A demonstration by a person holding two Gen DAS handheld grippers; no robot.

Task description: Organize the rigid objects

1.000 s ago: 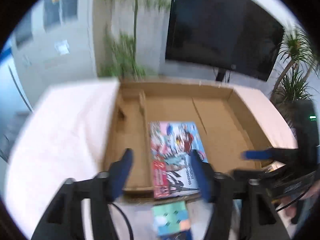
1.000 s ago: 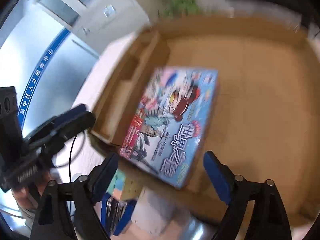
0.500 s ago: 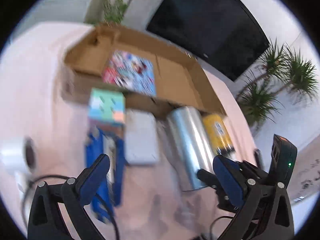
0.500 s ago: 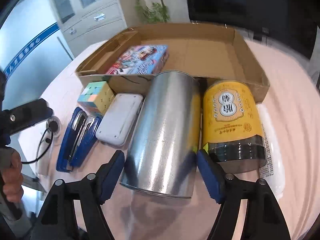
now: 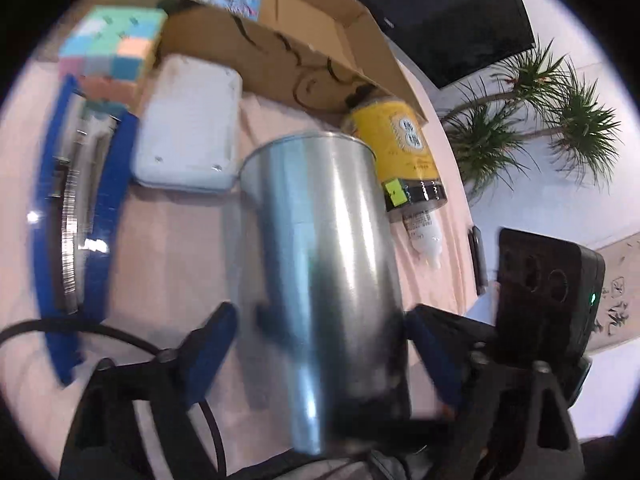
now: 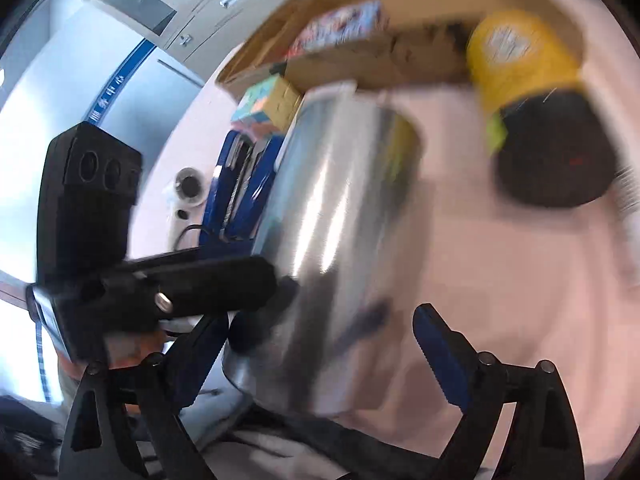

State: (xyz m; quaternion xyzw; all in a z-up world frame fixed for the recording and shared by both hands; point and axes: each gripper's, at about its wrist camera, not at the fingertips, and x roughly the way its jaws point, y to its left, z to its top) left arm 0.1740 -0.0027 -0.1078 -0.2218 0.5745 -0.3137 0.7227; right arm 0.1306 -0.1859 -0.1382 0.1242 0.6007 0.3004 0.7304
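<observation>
Silver metal can [image 5: 320, 264] lies on its side on the pink counter [image 5: 168, 264], its long axis running straight away from both grippers toward the cardboard box [image 5: 280, 60]. Left gripper [image 5: 328, 344] straddles the near end with fingers apart, not clamped. Right gripper [image 6: 320, 344], also spread, brackets that end; neither looks clearly nearer.

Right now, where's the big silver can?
The silver can lies on the pink tabletop between the left claw's open fingers in the left wrist view, with the yellow can to its right.
</observation>
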